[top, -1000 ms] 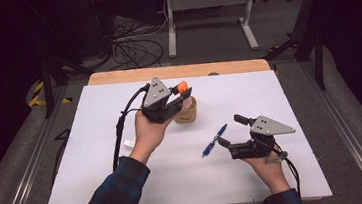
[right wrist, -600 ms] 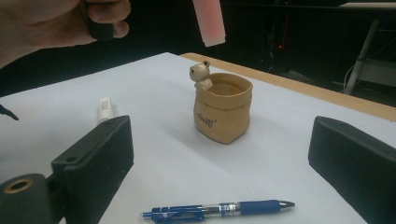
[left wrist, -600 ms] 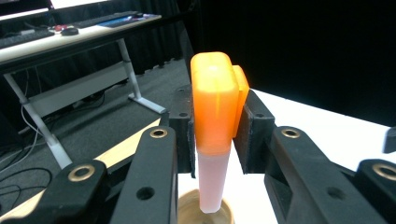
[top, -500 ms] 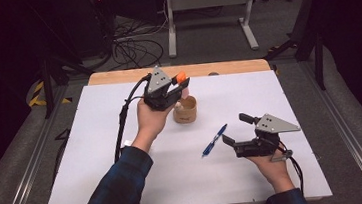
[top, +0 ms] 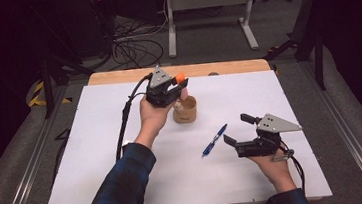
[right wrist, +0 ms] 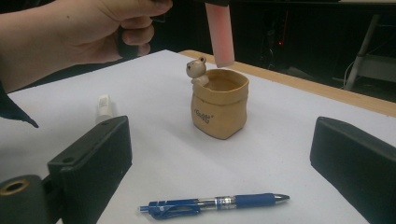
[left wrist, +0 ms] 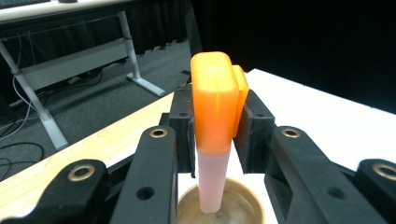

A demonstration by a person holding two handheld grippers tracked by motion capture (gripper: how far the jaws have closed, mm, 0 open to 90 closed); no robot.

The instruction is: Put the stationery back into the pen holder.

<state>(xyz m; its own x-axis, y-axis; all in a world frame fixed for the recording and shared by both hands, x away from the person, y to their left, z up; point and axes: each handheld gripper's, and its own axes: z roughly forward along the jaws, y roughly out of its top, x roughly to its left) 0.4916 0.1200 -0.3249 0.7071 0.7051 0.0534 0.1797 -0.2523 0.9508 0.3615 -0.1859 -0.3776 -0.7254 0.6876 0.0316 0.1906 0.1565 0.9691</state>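
A white table (top: 126, 177) with a wooden far edge stands in a dark room. The left gripper (left wrist: 215, 135) clamps an orange-capped highlighter (left wrist: 212, 116), its pale pink barrel pointing down just above the mouth of the tan bear pot (right wrist: 219, 109), not yet inside. The right gripper (top: 239, 131) rests on the table with jaws wide apart and empty. The blue pen (right wrist: 215, 204) lies just before it, untouched. I judge one item nearly potted and the pen left.
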